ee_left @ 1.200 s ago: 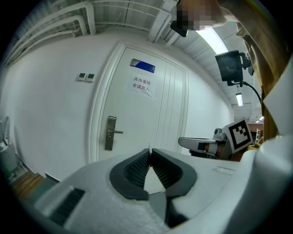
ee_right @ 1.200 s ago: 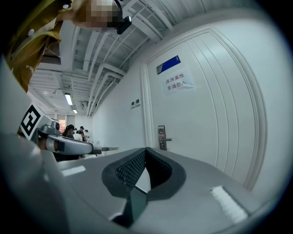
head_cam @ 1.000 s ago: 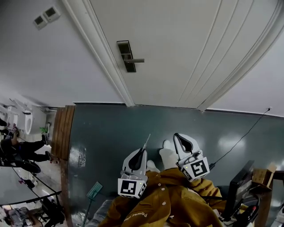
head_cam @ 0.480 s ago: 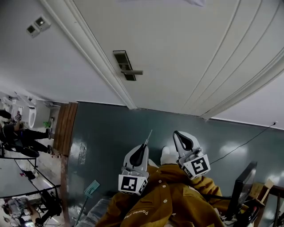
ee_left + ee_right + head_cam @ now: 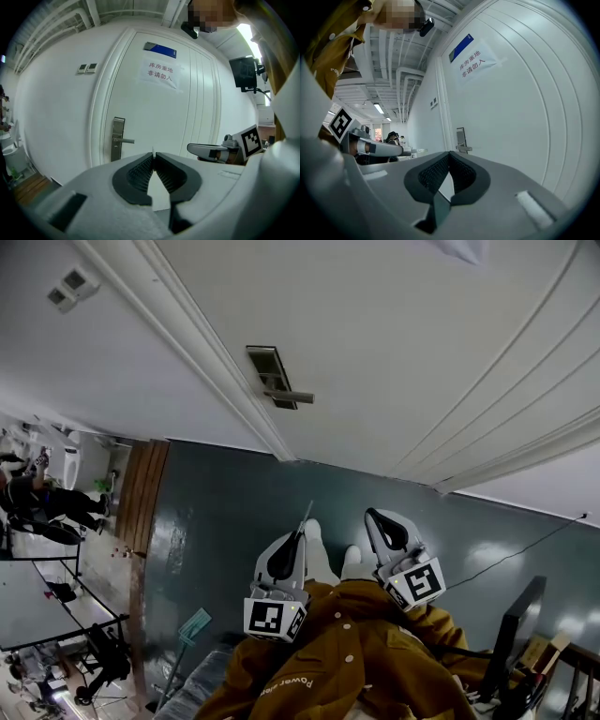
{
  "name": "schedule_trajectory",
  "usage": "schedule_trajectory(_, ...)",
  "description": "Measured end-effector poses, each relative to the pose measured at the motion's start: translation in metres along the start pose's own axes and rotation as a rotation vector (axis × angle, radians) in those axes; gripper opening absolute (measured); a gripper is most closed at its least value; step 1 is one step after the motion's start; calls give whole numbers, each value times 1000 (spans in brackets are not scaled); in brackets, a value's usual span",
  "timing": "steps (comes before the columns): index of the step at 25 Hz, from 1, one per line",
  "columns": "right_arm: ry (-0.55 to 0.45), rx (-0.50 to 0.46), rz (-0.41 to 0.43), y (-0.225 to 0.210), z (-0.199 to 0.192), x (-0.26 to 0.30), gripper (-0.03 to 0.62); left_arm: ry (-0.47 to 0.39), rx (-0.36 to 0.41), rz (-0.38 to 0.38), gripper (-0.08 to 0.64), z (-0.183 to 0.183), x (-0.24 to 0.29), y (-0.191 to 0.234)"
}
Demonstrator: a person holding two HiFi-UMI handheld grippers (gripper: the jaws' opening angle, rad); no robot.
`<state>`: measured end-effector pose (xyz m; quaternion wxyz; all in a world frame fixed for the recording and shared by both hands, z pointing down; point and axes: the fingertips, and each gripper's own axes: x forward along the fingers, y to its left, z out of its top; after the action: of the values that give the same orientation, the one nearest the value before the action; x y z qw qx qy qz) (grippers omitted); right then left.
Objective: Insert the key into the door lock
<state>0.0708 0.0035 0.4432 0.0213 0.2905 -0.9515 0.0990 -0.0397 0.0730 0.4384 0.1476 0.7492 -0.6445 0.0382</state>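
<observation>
The white door [image 5: 394, 352] carries a metal lock plate [image 5: 271, 374] with a lever handle [image 5: 292, 397]. In the head view my left gripper [image 5: 297, 539] is shut on a thin key [image 5: 306, 517] that points toward the door, well short of the lock. The left gripper view has the key's tip [image 5: 153, 151] poking out above the closed jaws, with the lock plate [image 5: 118, 138] ahead to the left. My right gripper [image 5: 372, 516] is shut on nothing beside it. It faces the door at an angle, with the lock plate [image 5: 461, 138] ahead.
The door frame [image 5: 187, 343] runs left of the lock, with wall switches [image 5: 70, 285] beyond it. A paper notice [image 5: 160, 74] and a blue plaque [image 5: 160, 49] hang on the door. Dark green floor [image 5: 225, 512] lies below. A monitor [image 5: 514, 634] stands at right and people [image 5: 42, 507] far left.
The head camera has shifted and the door fills more of the view. Both grippers stay shut, held the same way, the left still holding the key. A shoe now shows between them.
</observation>
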Motion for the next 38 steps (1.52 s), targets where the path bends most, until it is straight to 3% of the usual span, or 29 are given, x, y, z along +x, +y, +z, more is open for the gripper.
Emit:
schedule_trajectory(3,-36,-19,0,-3,11,27,6,-1,-15,-13,25,4,16,22)
schedule_trajectory(14,-5,-63,-51,-13,27,122,6,8,-77,-91,25,28,74,106)
schedule_trajectory(22,-4,-67,-22,-35,35,162,6,12,-157,-16,25,27,109,149)
schedule_trajectory(29,-1,-90,-1,-51,41,167,6,4,-543,30,25,-11,143,181)
schedule_trajectory(33,11,-92,-3,-62,40,163,6,-58,-916,57,25,-43,170,207)
schedule_trajectory(38,26,-88,-29,-73,35,158,6,-132,-1132,-3,25,-57,206,226)
